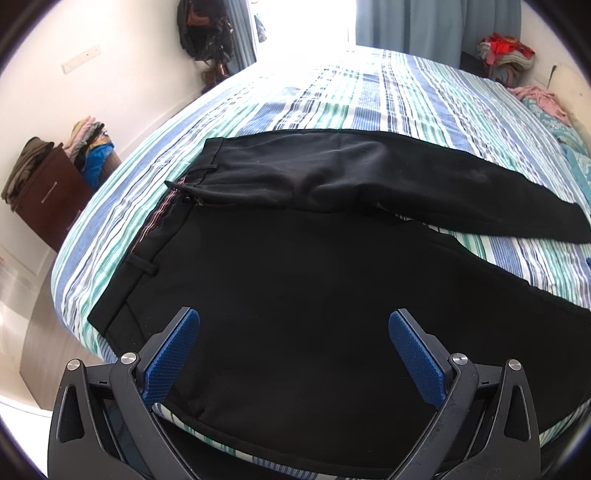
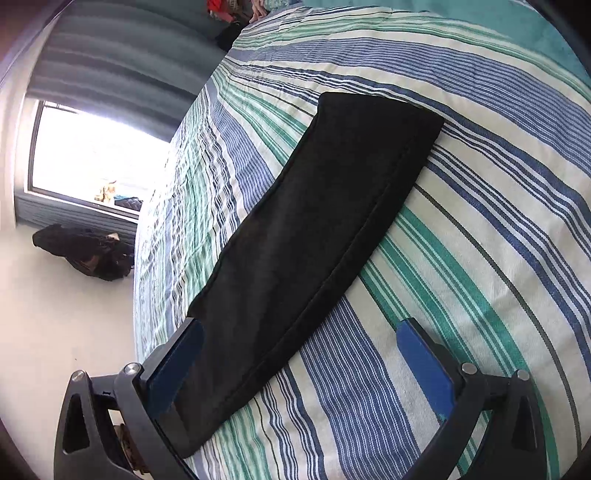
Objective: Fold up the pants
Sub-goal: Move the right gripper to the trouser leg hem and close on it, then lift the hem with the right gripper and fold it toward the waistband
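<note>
A bed fills both views, covered by a sheet striped in blue, green and white. Black pants lie spread flat on it, waistband toward the left of the left wrist view, legs running off to the right. The far leg lies flat and apart from the near one, with a wedge of striped sheet showing between them. The fly is open, the zipper showing just below the waistband, and a belt loop sits on the band nearer the camera.

In the right wrist view one leg runs from the lower left up to its hem at upper right, lying flat with a seam along its right edge.

Beyond the bed, curtains hang beside a bright window. A dark wooden cabinet stands at the left with clothes piled on it, and a dark bag hangs on the wall. More clothes are heaped at the far right corner.

The left gripper hovers over the near hip of the pants, its jaws spread wide with nothing between them. The right gripper is low over the bed, jaws also spread wide; its left finger lies along the leg's left edge, the right finger over bare sheet. Whether the fingers touch the cloth, I cannot tell.
</note>
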### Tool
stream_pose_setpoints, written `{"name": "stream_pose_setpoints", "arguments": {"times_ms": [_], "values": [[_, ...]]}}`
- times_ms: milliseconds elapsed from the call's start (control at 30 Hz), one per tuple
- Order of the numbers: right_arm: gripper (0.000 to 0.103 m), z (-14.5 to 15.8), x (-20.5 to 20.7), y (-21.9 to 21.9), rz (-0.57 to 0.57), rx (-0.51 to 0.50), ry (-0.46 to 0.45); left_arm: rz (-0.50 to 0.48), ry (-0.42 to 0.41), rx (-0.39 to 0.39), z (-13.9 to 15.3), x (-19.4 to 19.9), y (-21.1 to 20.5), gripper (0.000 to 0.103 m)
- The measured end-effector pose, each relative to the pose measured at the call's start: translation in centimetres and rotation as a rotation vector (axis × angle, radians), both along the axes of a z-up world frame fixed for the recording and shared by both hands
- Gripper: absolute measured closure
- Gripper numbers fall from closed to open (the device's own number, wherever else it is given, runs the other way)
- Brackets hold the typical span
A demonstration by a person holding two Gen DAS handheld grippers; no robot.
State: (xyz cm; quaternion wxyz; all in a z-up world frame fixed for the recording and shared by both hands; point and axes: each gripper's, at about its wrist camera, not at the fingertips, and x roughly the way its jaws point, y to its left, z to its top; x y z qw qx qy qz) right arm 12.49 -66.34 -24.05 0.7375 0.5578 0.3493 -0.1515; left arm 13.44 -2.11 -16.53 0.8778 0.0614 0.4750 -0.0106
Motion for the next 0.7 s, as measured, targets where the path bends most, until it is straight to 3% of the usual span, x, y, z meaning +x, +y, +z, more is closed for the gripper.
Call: {"name": "stream_pose_setpoints", "arguments": {"times_ms": [67, 200, 367, 433, 467, 500, 567, 700], "values": [[0.000, -0.3, 0.3, -0.6, -0.015, 0.038, -0.012, 0.007, 0.010, 0.002, -0.2, 0.2, 0.1, 0.000], [0.000, -0.2, 2.0, -1.4, -0.021, -0.024, 0.072, 0.011, 0.018, 0.004, -0.3, 0.4, 0.1, 0.000], [0.000, -0.6, 4.0, -2.8, -0.059, -0.003, 0.052, -0.008, 0.004, 0.024, 0.3, 0.4, -0.5, 0.000], [0.005, -0.8, 4.7, -3.0, -0.066, -0.017, 0.078, -0.013, -0.004, 0.029, 0.6, 0.3, -0.6, 0.000], [0.020, -0.6, 4.9, -3.0, -0.067, -0.039, 0.113, -0.015, -0.005, 0.030, 0.7, 0.3, -0.6, 0.000], [0.051, -0.3, 5.0, -2.9, -0.068, -0.066, 0.141, -0.014, -0.006, 0.030, 0.7, 0.2, -0.6, 0.000], [0.094, 0.1, 4.8, -2.7, -0.050, -0.108, 0.159, -0.015, -0.006, 0.026, 0.8, 0.1, -0.6, 0.001], [0.094, 2.8, 3.7, -1.3, 0.065, -0.244, 0.114, -0.026, 0.002, 0.023, 0.6, -0.1, -1.0, 0.000]]}}
